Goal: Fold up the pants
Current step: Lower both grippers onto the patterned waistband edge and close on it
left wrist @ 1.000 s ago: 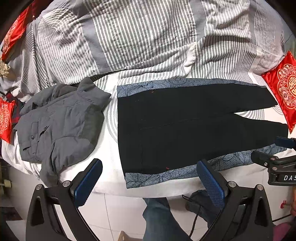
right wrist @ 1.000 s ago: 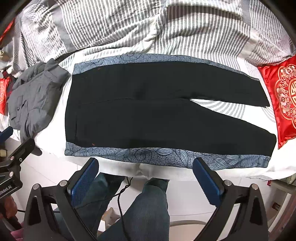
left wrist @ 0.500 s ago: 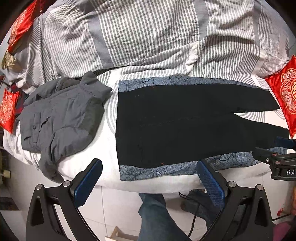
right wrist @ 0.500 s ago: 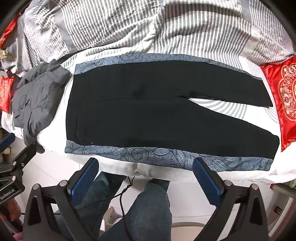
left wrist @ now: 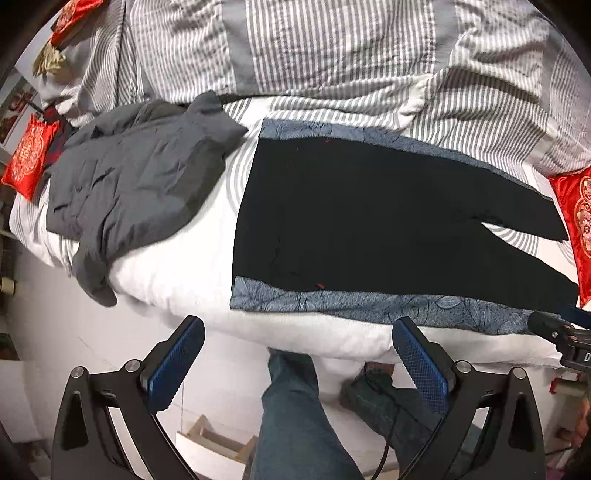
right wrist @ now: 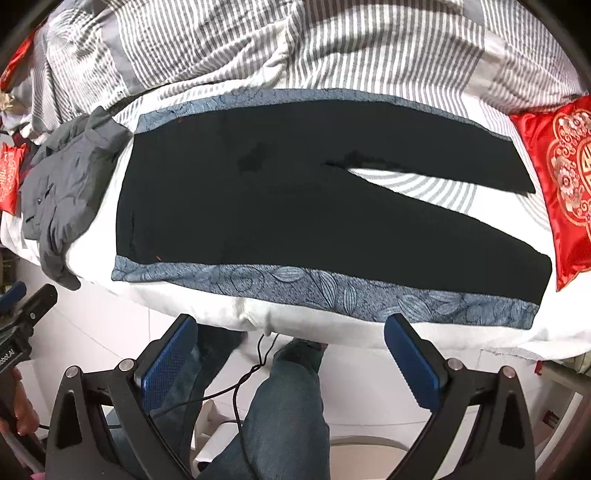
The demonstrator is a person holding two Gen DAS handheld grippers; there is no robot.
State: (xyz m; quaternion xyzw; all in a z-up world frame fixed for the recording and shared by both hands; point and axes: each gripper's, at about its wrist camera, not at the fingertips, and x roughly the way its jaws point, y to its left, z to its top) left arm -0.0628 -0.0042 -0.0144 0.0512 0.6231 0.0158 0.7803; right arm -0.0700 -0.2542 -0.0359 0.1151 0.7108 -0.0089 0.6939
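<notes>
Both grippers nearer flat pants [left wrist: 369, 218]

The bed [right wrist: 306, 325], in white sheets, lies ahead of both open jaws. On it the black pants [right wrist: 295, 206] are spread flat, a crumpled grey jacket [left wrist: 140, 173] left of them, a red cushion [right wrist: 561, 177] right, the striped duvet [left wrist: 332, 59] bunched beyond.

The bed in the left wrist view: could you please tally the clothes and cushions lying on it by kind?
Pants: 1
Grey jacket: 1
Red cushions: 3
Total: 5
</notes>
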